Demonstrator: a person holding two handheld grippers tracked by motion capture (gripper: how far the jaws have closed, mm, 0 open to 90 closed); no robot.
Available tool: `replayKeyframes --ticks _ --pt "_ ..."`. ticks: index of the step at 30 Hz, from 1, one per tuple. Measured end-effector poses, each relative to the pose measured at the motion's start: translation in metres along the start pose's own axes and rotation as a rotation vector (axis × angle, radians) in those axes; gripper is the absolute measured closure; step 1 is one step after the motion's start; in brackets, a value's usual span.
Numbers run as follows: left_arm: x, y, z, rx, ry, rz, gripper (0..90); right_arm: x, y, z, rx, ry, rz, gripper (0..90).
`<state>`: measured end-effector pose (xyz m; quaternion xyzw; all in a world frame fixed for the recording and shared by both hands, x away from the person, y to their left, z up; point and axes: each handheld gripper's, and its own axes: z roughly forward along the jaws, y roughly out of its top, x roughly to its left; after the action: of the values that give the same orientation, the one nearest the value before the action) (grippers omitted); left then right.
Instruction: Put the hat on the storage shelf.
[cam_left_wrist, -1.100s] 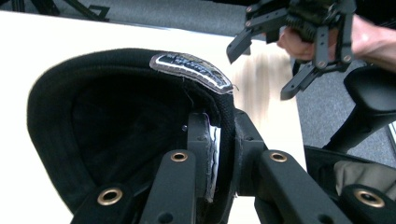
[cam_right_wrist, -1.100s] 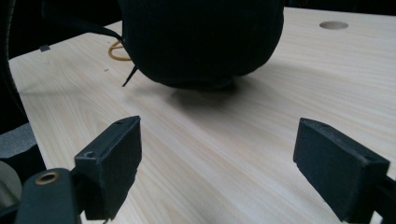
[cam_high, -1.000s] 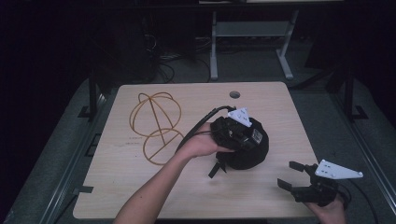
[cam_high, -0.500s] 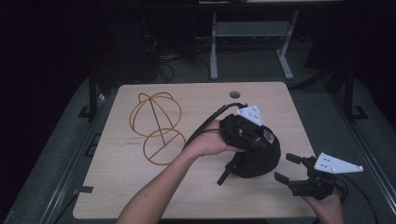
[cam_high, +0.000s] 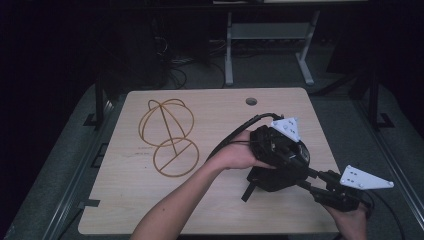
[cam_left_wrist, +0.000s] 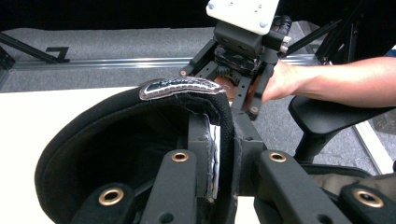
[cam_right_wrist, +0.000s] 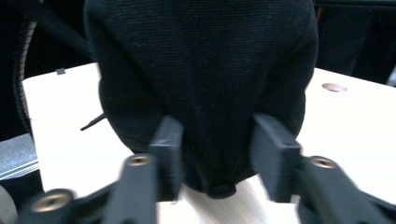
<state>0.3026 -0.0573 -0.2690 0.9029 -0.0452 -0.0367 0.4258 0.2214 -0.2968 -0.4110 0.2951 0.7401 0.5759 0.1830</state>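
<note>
Now carried rightward across the bench (cam_high: 150, 200), black cap (cam_high: 280, 172) clamped at its rim in left claw (cam_left_wrist: 223, 154), crown between spread, unclosed jaws of right claw (cam_right_wrist: 217, 154), seemingly readying a handover.

Wire frame (cam_high: 167, 138): gold, lying on surface (cam_high: 130, 200), left half.
Grommet hole (cam_high: 251, 101): surface's far edge.

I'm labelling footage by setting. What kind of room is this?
Probably a lab or recording workspace, not a home: a bare wooden table with a cable hole stands on grey carpet, with loose cables and a metal stand in the dark behind it.
</note>
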Motion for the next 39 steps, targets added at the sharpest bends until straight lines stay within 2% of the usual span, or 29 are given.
replayKeyframes --ticks 4,8,16,21,25,31,37,39 --pt "-0.001 0.000 -0.003 0.007 0.010 0.000 81.3 0.001 0.003 -0.001 0.000 0.006 -0.017 78.4" --pt "0.001 -0.006 -0.008 0.014 0.034 -0.012 81.0 0.002 0.005 0.002 0.014 0.016 -0.026 83.9" --pt "0.002 -0.017 -0.019 0.047 0.106 -0.043 75.4 -0.001 0.014 0.002 0.042 0.019 0.008 85.6" --pt "0.003 -0.025 -0.033 0.050 0.156 -0.075 60.8 -0.006 0.017 0.002 0.060 0.025 0.060 85.8" --pt "0.000 -0.037 -0.045 0.040 0.183 -0.099 55.7 -0.012 0.020 0.002 0.078 0.020 0.095 85.8" --pt "-0.003 -0.060 -0.056 0.059 0.215 -0.118 53.5 -0.018 0.027 0.001 0.109 0.015 0.102 85.8" --pt "-0.006 -0.078 -0.060 0.062 0.230 -0.132 52.0 -0.021 0.031 -0.001 0.107 0.015 0.107 85.9" --pt "-0.008 -0.083 -0.060 0.073 0.237 -0.125 51.7 -0.023 0.032 -0.001 0.109 0.015 0.109 85.9"
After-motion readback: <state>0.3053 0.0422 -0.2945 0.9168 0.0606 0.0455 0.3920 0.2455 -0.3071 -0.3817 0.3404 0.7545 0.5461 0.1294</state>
